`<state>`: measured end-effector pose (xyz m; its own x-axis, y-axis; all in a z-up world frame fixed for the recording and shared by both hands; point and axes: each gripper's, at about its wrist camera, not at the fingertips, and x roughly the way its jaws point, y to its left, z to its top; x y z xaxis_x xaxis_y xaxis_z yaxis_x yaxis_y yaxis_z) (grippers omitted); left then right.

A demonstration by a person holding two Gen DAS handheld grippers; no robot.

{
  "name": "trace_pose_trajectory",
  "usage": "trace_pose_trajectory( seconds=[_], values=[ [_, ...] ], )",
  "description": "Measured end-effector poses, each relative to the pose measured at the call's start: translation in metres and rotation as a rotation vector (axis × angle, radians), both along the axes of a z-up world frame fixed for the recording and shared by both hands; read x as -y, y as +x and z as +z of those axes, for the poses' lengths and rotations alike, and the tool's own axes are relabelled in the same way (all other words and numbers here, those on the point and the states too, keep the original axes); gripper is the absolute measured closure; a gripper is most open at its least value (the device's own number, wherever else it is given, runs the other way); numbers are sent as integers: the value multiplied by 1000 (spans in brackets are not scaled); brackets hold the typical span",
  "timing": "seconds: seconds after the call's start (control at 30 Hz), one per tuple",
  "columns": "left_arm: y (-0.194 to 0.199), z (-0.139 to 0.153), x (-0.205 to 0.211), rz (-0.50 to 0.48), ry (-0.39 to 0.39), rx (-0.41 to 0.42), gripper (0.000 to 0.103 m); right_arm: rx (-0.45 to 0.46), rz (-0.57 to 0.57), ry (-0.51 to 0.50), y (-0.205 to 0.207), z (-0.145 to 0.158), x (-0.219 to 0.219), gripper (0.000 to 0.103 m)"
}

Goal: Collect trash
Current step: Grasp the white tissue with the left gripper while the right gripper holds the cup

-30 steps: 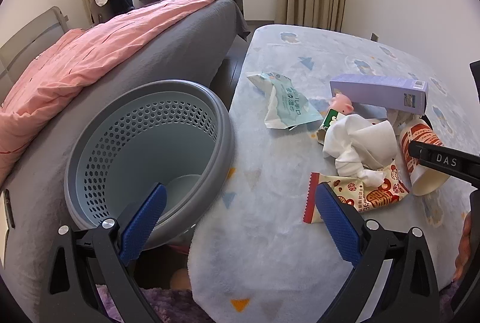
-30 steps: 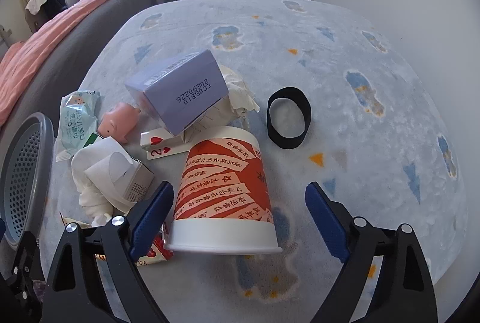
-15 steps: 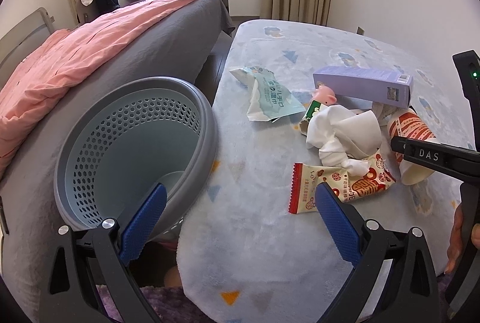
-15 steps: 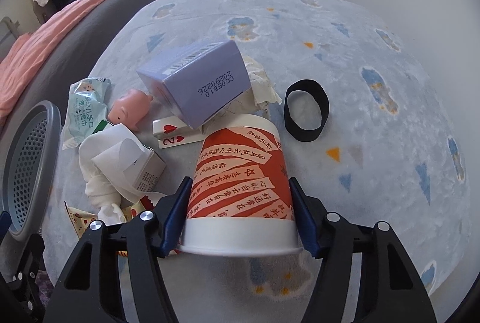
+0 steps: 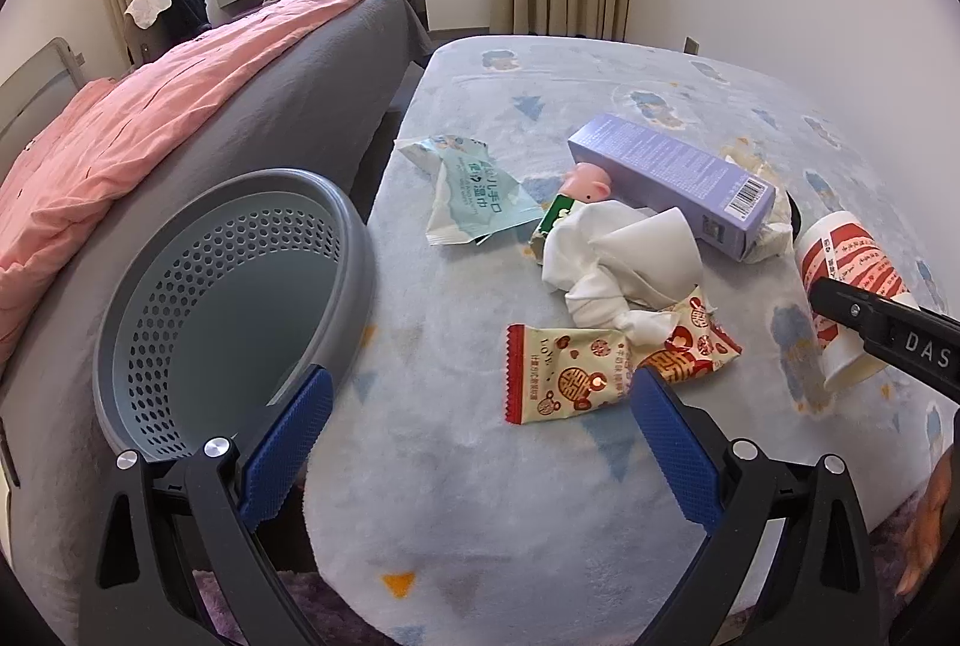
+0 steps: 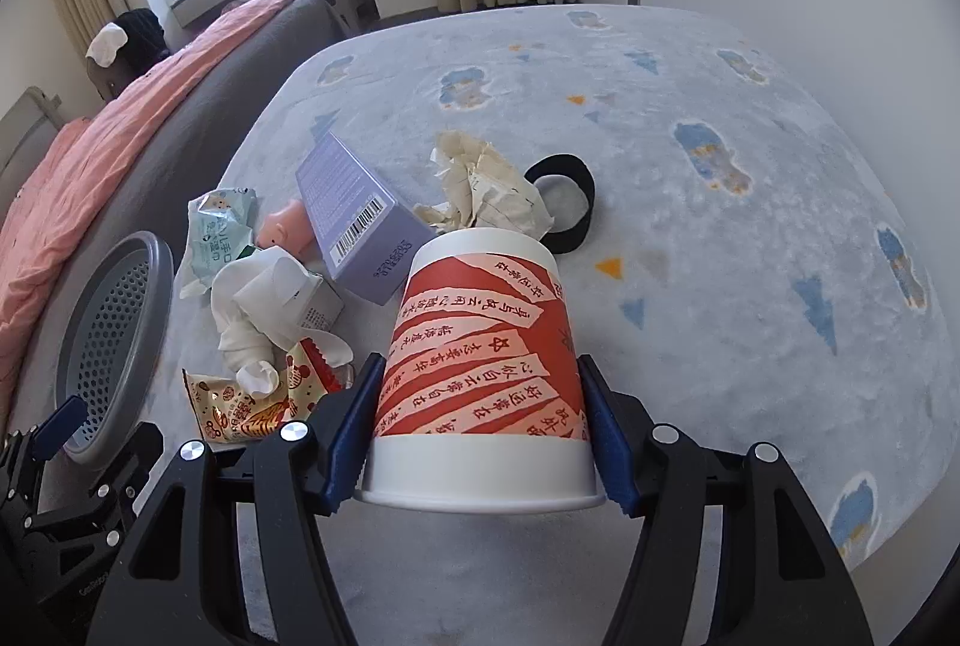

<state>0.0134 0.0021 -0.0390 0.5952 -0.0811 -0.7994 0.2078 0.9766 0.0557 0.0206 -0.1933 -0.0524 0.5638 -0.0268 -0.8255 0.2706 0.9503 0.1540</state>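
Note:
My right gripper [image 6: 480, 424] is shut on a red-and-white paper cup [image 6: 480, 364], held upside down and lifted off the blue blanket; the cup also shows in the left wrist view [image 5: 852, 286]. My left gripper [image 5: 474, 430] is open and empty, low between the grey perforated trash basket [image 5: 354, 250] and the litter. On the blanket lie a snack wrapper [image 5: 576, 370], white crumpled tissue [image 5: 618, 262], a purple box [image 5: 672, 172], a green wet-wipe pack [image 5: 474, 196], a pink pig toy [image 5: 588, 181] and crumpled paper [image 6: 486, 184].
A black ring [image 6: 564, 208] lies behind the crumpled paper. A bed with a pink quilt [image 5: 150, 117] stands left of the basket. The basket also shows at the left of the right wrist view [image 6: 114, 322]. The blanket's front edge [image 5: 450, 556] is near.
My right gripper closed on the paper cup and lifted it. My left gripper shifted a little, so the basket and litter sit further left in its view.

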Motion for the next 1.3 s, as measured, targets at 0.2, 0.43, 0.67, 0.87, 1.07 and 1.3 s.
trace_pose_trajectory(
  seconds=[0.2, 0.43, 0.67, 0.87, 1.07, 1.3],
  values=[
    [15, 5, 19, -29, -30, -10, 8, 31, -16, 15, -12, 7, 16, 42],
    [42, -2, 41, -38, -36, -40, 8, 50, -4, 58, -15, 10, 24, 42],
    [64, -27, 45, -12, -18, -103, 9, 61, 22, 90, -17, 12, 24, 42],
    [69, -37, 45, -10, -1, -110, 9, 64, 31, 104, -18, 13, 24, 42],
    [71, -49, 50, -44, -9, -169, 48, 65, 36, 106, -19, 13, 24, 42],
    [65, -41, 44, -42, -16, -140, 71, 63, 39, 98, -19, 13, 22, 42]
  ],
)
